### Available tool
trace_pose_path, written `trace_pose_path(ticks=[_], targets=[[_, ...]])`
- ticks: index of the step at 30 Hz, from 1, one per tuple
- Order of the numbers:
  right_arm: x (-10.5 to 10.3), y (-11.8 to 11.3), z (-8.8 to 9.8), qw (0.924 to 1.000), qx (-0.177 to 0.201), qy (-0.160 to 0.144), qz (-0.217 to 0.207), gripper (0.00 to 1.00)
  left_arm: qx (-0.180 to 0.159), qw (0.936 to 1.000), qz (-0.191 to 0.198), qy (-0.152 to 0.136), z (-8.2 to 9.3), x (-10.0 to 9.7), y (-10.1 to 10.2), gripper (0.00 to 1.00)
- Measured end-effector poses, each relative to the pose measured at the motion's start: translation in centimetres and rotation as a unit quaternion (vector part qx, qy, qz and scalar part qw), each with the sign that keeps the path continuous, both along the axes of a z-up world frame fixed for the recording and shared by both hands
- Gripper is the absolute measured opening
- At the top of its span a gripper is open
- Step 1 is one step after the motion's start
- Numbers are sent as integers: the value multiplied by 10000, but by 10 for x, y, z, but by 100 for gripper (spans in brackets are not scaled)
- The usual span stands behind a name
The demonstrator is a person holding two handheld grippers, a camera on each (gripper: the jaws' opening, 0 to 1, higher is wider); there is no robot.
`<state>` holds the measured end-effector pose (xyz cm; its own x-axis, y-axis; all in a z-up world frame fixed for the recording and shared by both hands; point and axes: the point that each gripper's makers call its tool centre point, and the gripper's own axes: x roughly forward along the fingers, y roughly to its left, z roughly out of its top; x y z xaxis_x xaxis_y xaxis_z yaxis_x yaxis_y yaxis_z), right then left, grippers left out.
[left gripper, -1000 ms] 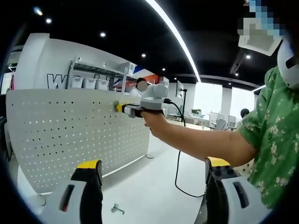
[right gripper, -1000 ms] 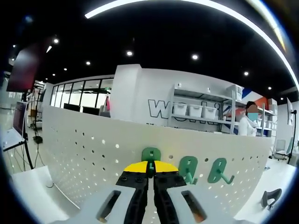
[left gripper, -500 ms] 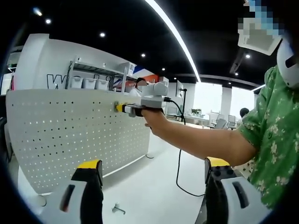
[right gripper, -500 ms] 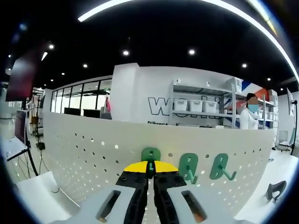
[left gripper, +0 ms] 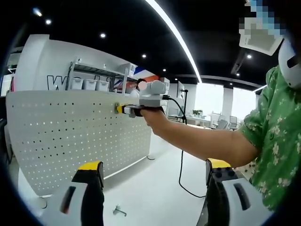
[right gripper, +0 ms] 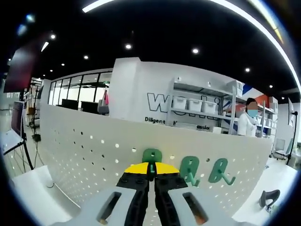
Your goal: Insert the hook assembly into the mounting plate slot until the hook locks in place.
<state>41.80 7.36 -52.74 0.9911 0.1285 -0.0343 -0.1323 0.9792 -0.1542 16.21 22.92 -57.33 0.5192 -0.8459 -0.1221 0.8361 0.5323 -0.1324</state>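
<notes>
In the left gripper view the pegboard point(left gripper: 70, 136) fills the 9 o'clock side, a loose hook point(left gripper: 118, 211) lies on the floor at 6 o'clock, and the left gripper point(left gripper: 155, 188) stands wide apart, holding nothing. The right gripper point(left gripper: 123, 109), in a hand point(left gripper: 153, 123), presses against the board's top edge. In the right gripper view its jaws are closed on a green hook point(right gripper: 151, 157) at the board; two more green hooks point(right gripper: 190, 168) hang at 3 o'clock
</notes>
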Motion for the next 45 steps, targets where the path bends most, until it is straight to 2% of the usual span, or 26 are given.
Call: trace_pose_path(ticks=[2, 7, 17, 26, 32, 45], targets=[[-1, 0, 0, 9997, -230, -20, -38, 1, -1, 10000, 3, 0, 0, 0, 0, 92], [-1, 1, -1, 9996, -259, -3, -73, 1, -1, 10000, -16, -10, 0, -1, -1, 92], [-2, 2, -2, 9970, -736, -89, -233, 1, 4, 10000, -29, -16, 0, -2, 0, 91], [-1, -2, 1, 9985, -503, -3, -226, 1, 15, 10000, -63, -25, 1, -2, -1, 91], [1, -1, -2, 9986, -490, 96, -153, 2, -2, 10000, -52, -42, 2, -1, -1, 91], [-1, 2, -6, 9987, -501, 36, -77, 4, 9, 10000, -69, -52, 1, -3, -2, 90]])
